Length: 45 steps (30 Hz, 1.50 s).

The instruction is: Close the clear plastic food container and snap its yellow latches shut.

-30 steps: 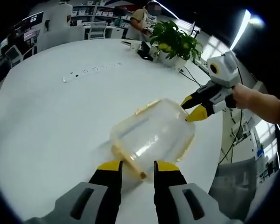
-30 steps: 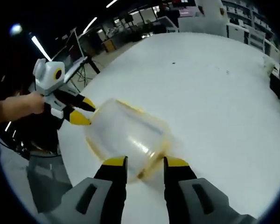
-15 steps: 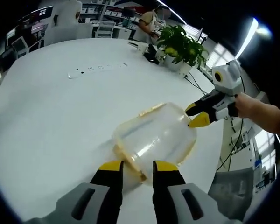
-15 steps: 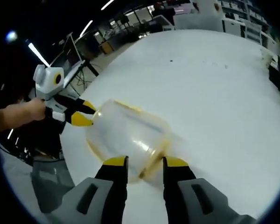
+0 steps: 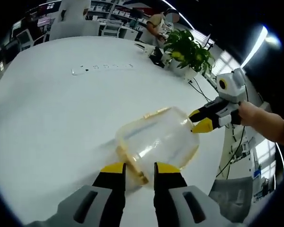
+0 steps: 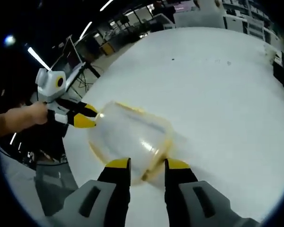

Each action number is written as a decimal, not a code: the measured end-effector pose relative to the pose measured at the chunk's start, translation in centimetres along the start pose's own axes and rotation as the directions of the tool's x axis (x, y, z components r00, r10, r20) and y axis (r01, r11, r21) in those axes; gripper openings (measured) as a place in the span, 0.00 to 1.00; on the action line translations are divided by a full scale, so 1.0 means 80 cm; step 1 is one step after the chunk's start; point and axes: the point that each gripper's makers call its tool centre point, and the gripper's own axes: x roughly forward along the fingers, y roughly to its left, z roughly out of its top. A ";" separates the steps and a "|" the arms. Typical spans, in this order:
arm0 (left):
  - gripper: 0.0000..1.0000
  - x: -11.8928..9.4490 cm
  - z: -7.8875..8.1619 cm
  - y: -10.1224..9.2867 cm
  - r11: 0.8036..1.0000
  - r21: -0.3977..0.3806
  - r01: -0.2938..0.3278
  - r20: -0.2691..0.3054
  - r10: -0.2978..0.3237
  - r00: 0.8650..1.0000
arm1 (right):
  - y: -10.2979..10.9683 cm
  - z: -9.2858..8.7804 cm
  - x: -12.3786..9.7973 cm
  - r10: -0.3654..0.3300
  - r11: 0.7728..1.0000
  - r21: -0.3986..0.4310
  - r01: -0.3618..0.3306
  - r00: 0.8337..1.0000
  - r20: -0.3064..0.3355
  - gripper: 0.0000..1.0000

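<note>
Clear plastic container (image 5: 157, 141) resting on the white bench (image 5: 52, 118), close to the bench edge, between the two tools. Lid appears seated on the base; yellow trim visible around the rim. Whether any latch is fully snapped cannot be told.

Left tool (image 5: 135, 169): in the left gripper view, jaws set a little apart, straddling the yellow latch (image 5: 131, 165) at the near end of the container. Jaw tips at or just beside the rim; firm clamping cannot be confirmed. Placement judged as bracing that end so the container does not slide.

Right tool (image 6: 142, 165): in the right gripper view, jaws a little apart, straddling the opposite end of the container (image 6: 130, 139) at its yellow rim. Same tool seen in the left gripper view (image 5: 202, 119), tips touching or just beside the far end, held by a hand (image 5: 258, 120). Left tool likewise seen in the right gripper view (image 6: 86, 116), at the far end.

Opposed placement judged deliberate: one end steadied while the other end's latch is pressed.

Step in hand, as judged: latching. Next move calls for pressure on the latch toward the container wall. Risk: light container skidding across the smooth bench.

Further back on the bench: power strip (image 5: 102, 69), potted plant (image 5: 187, 47).
</note>
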 end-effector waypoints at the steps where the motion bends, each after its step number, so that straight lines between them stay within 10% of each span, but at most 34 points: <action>1: 0.15 0.000 0.000 0.000 1.000 -0.014 0.004 -0.001 -0.004 1.000 | 0.000 0.000 0.000 0.003 1.000 0.004 -0.003 1.000 0.001 0.23; 8: 0.13 -0.006 0.002 0.001 1.000 -0.001 0.023 -0.003 -0.023 1.000 | 0.006 -0.026 0.003 0.093 0.981 0.176 -0.079 0.993 -0.070 0.20; 9: 0.13 -0.003 0.003 0.001 1.000 0.000 0.025 -0.002 -0.025 1.000 | 0.009 -0.020 0.014 0.113 0.973 0.201 -0.113 0.994 0.010 0.20; 19: 0.14 -0.005 0.000 0.004 1.000 -0.005 0.028 -0.002 -0.028 1.000 | 0.019 -0.013 0.027 0.100 0.985 0.142 -0.098 0.995 -0.010 0.22; 29: 0.18 -0.008 0.002 -0.002 0.977 0.211 0.027 -0.074 -0.012 0.997 | 0.015 0.010 0.022 -0.030 0.982 -0.188 0.020 0.998 -0.055 0.31; 45: 0.18 -0.017 0.019 -0.032 0.928 0.371 0.043 -0.085 -0.012 0.996 | 0.005 0.021 -0.005 -0.080 0.953 -0.294 0.066 0.996 -0.036 0.31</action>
